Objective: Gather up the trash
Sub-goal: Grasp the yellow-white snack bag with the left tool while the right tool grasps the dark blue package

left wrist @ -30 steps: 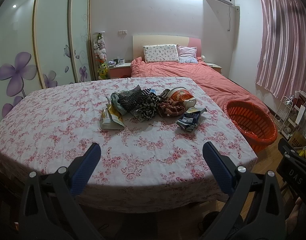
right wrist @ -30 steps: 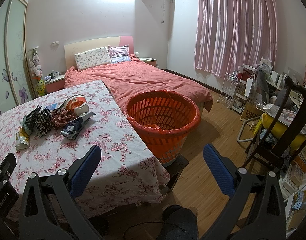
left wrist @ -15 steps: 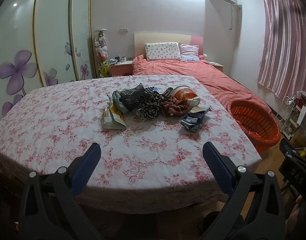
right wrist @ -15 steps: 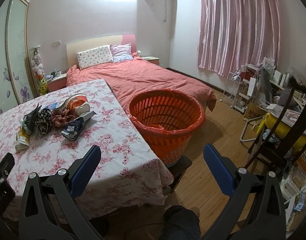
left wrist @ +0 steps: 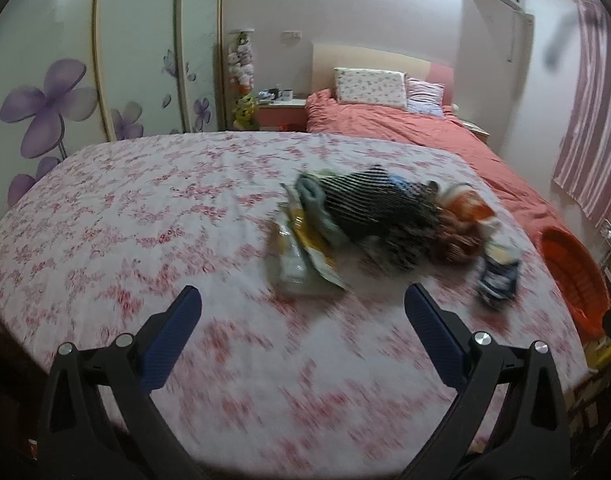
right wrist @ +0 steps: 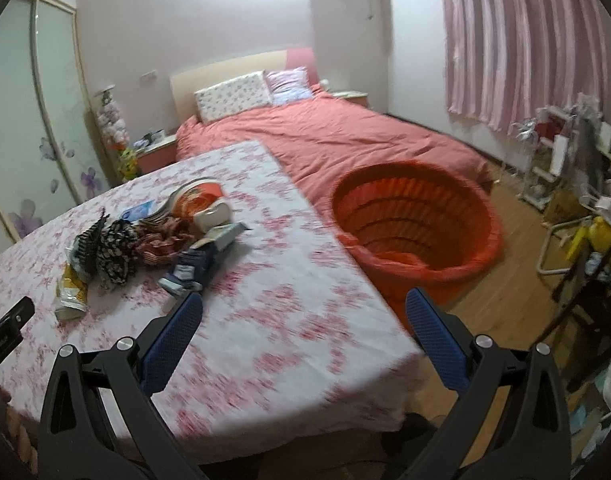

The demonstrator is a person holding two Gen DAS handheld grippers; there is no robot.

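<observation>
A pile of trash lies on the flowered tablecloth point(left wrist: 145, 220): a yellow-white snack bag point(left wrist: 301, 260), a black-and-white patterned bag point(left wrist: 377, 208), an orange-white cup container point(left wrist: 465, 208) and a dark blue wrapper point(left wrist: 497, 276). The pile also shows in the right wrist view, with the blue wrapper point(right wrist: 189, 268) nearest. My left gripper point(left wrist: 301, 312) is open and empty, just short of the snack bag. My right gripper point(right wrist: 303, 312) is open and empty over the table's right front part. An orange basket point(right wrist: 417, 220) stands on the floor right of the table.
A bed with a red cover point(right wrist: 345, 140) lies beyond the table. A wardrobe with purple flowers point(left wrist: 65, 80) is at the left. A pink curtain point(right wrist: 517, 40), a white rack point(right wrist: 553, 160) and clutter stand at the right on the wooden floor.
Both grippers have moved forward over the table toward the trash pile. The pile looks larger and nearer in both views. Both stay open.
</observation>
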